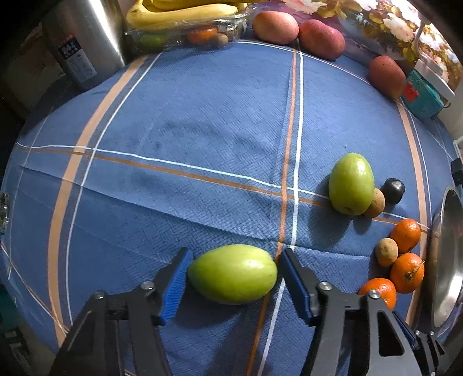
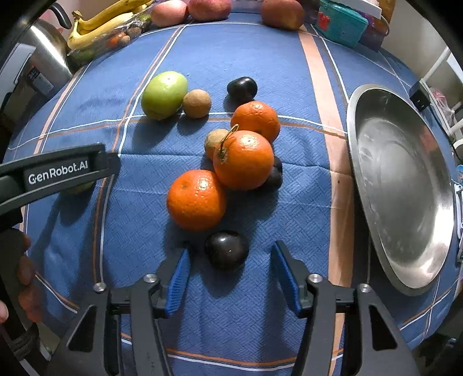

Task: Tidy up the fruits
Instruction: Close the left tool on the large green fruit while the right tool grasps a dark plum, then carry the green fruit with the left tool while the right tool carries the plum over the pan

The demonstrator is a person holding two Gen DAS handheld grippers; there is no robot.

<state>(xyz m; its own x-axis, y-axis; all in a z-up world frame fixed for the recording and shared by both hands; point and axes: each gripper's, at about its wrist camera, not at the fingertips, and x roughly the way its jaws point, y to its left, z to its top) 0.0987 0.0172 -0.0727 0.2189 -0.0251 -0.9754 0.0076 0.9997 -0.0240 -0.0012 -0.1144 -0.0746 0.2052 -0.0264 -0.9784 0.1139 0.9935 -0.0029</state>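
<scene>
My left gripper (image 1: 233,260) is open, its blue pads on either side of a green fruit (image 1: 233,273) lying on the blue cloth, not clearly pressing it. A second green fruit (image 1: 351,183) (image 2: 164,95) lies farther off beside a brown kiwi (image 2: 196,103). My right gripper (image 2: 230,257) is open around a dark plum (image 2: 227,250) on the cloth. Just beyond it lie three oranges (image 2: 196,199), (image 2: 243,159), (image 2: 255,120), another kiwi (image 2: 214,141) and another plum (image 2: 242,88). The left gripper's body (image 2: 58,170) shows at the left of the right wrist view.
A steel plate (image 2: 405,188) lies at the right edge. At the back stand a steel kettle (image 1: 84,40), bananas on a clear box of fruit (image 1: 185,17), three red fruits (image 1: 275,27) and a teal box (image 2: 341,21).
</scene>
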